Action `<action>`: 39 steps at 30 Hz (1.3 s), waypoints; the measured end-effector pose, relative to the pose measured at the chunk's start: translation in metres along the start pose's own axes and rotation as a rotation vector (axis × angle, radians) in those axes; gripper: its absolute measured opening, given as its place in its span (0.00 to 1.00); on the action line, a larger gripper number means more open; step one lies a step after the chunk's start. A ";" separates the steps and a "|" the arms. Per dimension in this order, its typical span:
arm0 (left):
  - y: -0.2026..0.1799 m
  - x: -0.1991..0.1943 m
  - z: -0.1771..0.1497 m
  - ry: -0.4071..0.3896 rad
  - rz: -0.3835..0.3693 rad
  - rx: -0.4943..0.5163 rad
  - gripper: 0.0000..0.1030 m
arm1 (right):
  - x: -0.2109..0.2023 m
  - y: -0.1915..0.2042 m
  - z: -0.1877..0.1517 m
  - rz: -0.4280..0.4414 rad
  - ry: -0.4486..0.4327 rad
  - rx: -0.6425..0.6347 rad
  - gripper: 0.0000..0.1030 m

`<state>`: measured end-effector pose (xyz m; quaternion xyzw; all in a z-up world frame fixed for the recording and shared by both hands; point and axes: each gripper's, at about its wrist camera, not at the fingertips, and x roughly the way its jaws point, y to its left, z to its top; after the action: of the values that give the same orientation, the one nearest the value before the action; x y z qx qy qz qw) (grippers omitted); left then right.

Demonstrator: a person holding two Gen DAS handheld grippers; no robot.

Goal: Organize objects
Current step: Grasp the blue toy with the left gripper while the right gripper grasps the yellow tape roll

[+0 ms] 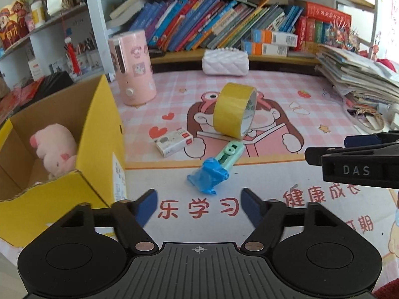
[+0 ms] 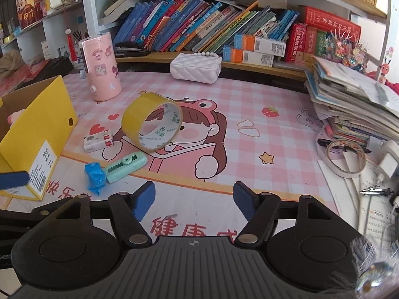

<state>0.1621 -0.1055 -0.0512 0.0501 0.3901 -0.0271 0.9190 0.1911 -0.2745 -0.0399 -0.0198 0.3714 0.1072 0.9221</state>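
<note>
Between your left gripper's (image 1: 199, 205) fingers nothing is sitting — the jaws are standing apart over the mat (image 1: 286, 87), aiming at the mint cutter (image 1: 229, 157) with its blue wrap (image 1: 208, 177) just ahead. Your right gripper (image 2: 194, 200) is likewise hanging released and empty. Beyond the cutter, the tape roll (image 1: 235, 111) is standing on edge, touching the cutter's far end, and the staple box (image 1: 173, 141) is lying near. Off to your left the yellow box (image 1: 99, 124) is holding a pink plush (image 1: 56, 147) — likely the bin for the rest.
</note>
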 end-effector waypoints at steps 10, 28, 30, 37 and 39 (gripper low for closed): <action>-0.010 0.043 0.020 0.020 -0.007 0.023 0.64 | 0.013 -0.008 0.016 0.013 -0.022 -0.005 0.64; 0.006 0.016 0.008 0.045 -0.071 -0.023 0.27 | 0.039 0.017 0.036 0.137 -0.045 -0.066 0.65; 0.006 0.011 0.008 0.037 -0.071 -0.026 0.27 | 0.049 0.023 0.044 0.161 -0.050 -0.079 0.65; 0.009 0.004 0.005 0.029 -0.068 -0.040 0.27 | 0.095 0.048 0.068 0.228 -0.031 -0.093 0.63; 0.009 0.002 0.005 0.025 -0.070 -0.041 0.27 | 0.105 0.054 0.071 0.234 -0.030 -0.117 0.63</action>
<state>0.1678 -0.0969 -0.0491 0.0177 0.4037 -0.0505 0.9133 0.3015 -0.1941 -0.0588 -0.0285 0.3505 0.2360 0.9059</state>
